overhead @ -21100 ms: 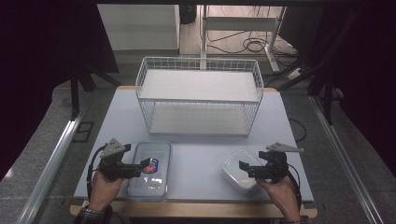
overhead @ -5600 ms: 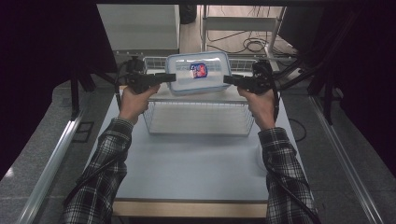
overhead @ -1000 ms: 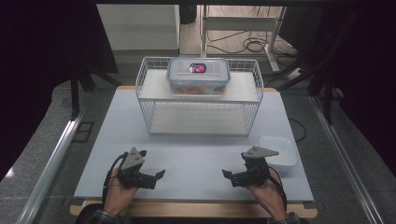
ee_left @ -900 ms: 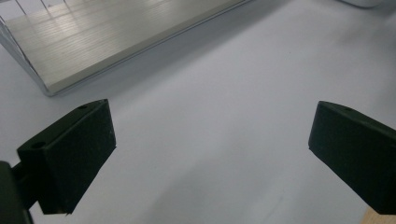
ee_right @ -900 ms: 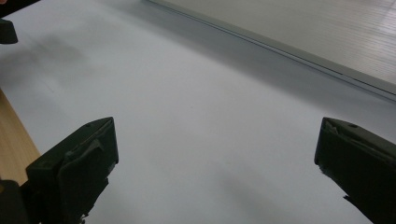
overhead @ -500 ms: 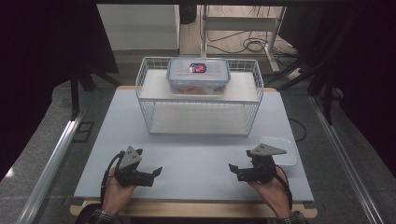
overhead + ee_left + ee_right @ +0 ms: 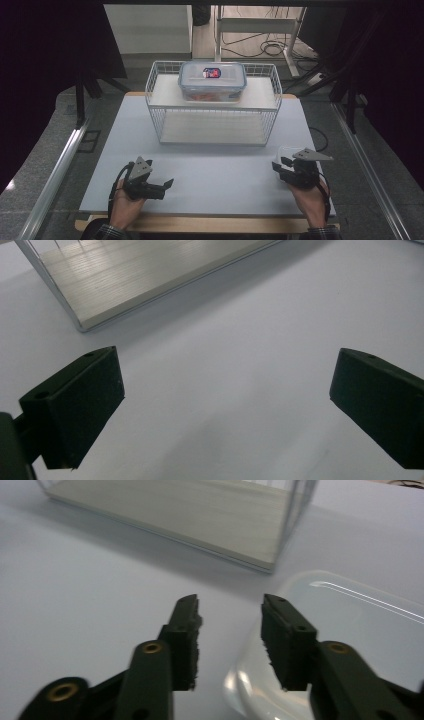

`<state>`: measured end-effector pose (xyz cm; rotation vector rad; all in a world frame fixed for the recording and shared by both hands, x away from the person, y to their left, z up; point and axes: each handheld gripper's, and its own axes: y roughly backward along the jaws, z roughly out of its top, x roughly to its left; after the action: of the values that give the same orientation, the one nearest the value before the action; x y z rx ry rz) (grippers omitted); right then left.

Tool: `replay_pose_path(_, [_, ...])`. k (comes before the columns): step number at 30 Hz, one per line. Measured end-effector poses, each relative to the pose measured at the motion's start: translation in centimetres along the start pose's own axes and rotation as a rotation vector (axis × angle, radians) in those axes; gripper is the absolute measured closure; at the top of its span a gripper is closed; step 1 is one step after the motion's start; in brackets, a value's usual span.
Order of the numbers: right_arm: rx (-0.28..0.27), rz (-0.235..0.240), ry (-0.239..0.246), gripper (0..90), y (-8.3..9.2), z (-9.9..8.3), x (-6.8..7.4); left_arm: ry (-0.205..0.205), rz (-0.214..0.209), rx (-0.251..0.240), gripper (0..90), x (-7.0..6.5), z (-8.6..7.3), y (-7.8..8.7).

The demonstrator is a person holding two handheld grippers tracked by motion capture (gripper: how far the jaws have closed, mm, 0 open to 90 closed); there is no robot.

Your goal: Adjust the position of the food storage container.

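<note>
A clear empty plastic tub (image 7: 350, 630) lies on the white table at the near right, its corner (image 7: 284, 150) peeking out beside my right gripper (image 7: 279, 166). My right gripper (image 7: 230, 640) hovers at the tub's near-left corner. Its jaws have just been closing and stand narrowed but apart, the tub's rim below them and nothing pressed between the pads. My left gripper (image 7: 165, 187) rests at the near left, and in the left gripper view the left gripper (image 7: 225, 405) is wide open over bare table. A lidded container (image 7: 212, 80) with red contents sits on the wire rack's top shelf.
The white wire rack (image 7: 155, 120) stands at the back middle of the table; its lower shelf (image 7: 150, 275) is bare. The table's front edge (image 7: 200, 212) runs just behind both hands. Cables lie on the floor beyond.
My right gripper has moved right and a little away from me, up to the clear tub, and its jaws have narrowed. The left gripper has stayed put and open.
</note>
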<state>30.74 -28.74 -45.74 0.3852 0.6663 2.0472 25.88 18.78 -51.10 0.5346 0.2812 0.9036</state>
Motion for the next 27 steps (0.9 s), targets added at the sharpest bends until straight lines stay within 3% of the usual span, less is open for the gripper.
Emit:
replay_pose_path(6, [0.031, -0.071, -0.013, 80.5, 0.9, -0.5, -2.6, 0.001, 0.001, -0.004, 0.8, 0.0, 0.0, 0.0])
replay_pose_path(7, [0.035, -0.101, -0.016, 84.6, 1.2, -0.6, -3.3, 0.001, 0.001, -0.005, 0.8, 0.0, 0.0, 0.0])
replay_pose_path(10, [0.035, -0.129, -0.030, 88.1, 1.6, -0.8, -4.2, -0.002, -0.002, -0.005, 0.9, 0.0, 0.0, 0.0])
replay_pose_path(15, [0.015, -0.203, -0.094, 89.2, 2.7, -1.2, -6.7, -0.005, -0.004, 0.000, 0.9, 0.0, 0.0, -0.1])
replay_pose_path(20, [0.006, -0.266, -0.129, 89.1, 3.2, -1.6, -8.1, -0.005, -0.004, 0.001, 0.9, 0.0, 0.0, -0.1])
replay_pose_path(27, [0.034, -0.299, -0.162, 88.8, 2.8, -2.5, -9.7, -0.005, -0.004, 0.001, 0.9, 0.1, -0.1, -0.1])
